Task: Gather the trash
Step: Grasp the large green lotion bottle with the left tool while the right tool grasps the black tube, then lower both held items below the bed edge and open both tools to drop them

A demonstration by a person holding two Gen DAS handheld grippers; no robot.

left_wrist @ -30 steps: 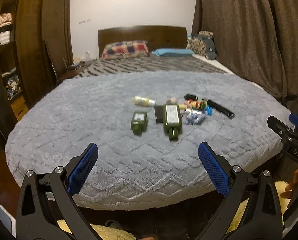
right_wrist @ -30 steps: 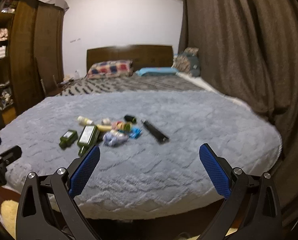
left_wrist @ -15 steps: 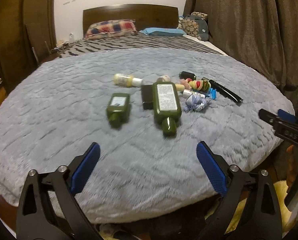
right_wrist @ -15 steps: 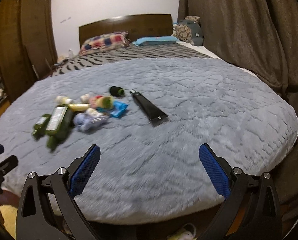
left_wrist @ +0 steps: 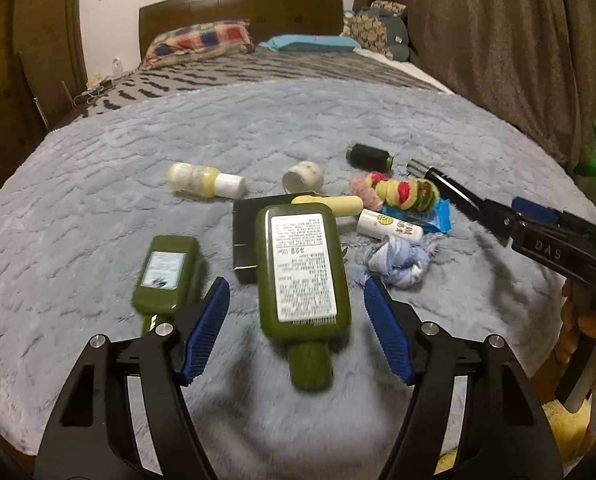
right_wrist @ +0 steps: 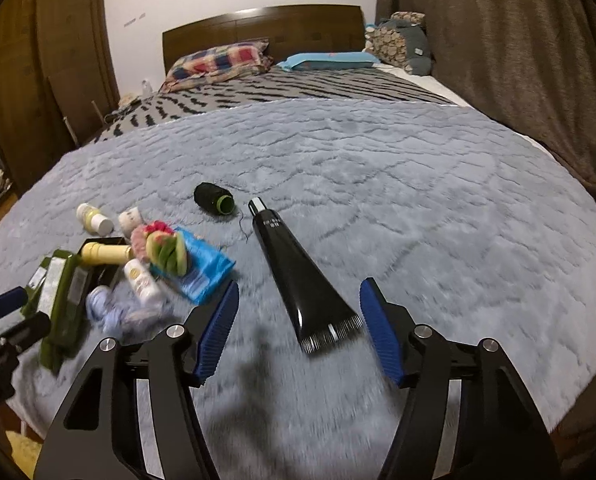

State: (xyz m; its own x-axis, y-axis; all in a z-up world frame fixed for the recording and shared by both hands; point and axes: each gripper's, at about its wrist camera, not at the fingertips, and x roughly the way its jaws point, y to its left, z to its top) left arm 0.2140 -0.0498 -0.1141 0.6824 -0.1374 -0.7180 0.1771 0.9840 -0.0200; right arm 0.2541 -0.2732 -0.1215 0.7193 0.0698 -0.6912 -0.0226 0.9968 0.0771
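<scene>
Green bottle (left_wrist: pixel 303 276) label: left view only.

bottles (left_wrist: pixel 302 268) on grey bedspread (left_wrist: pixel 98 208)

Two green bottles (left_wrist: pixel 302 268) (left_wrist: pixel 166 276), one black tube (right_wrist: pixel 298 280), one thread spool (right_wrist: pixel 213 198), one blue wrapper (right_wrist: pixel 204 270).

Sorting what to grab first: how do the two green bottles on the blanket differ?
The large green bottle is longer and wider than the small green bottle. The large one lies partly on a black box; the small one lies alone on the grey blanket. The large one sits between the left gripper jaws; the small one lies outside them. Both lie flat, labels up, caps toward the camera.
</scene>
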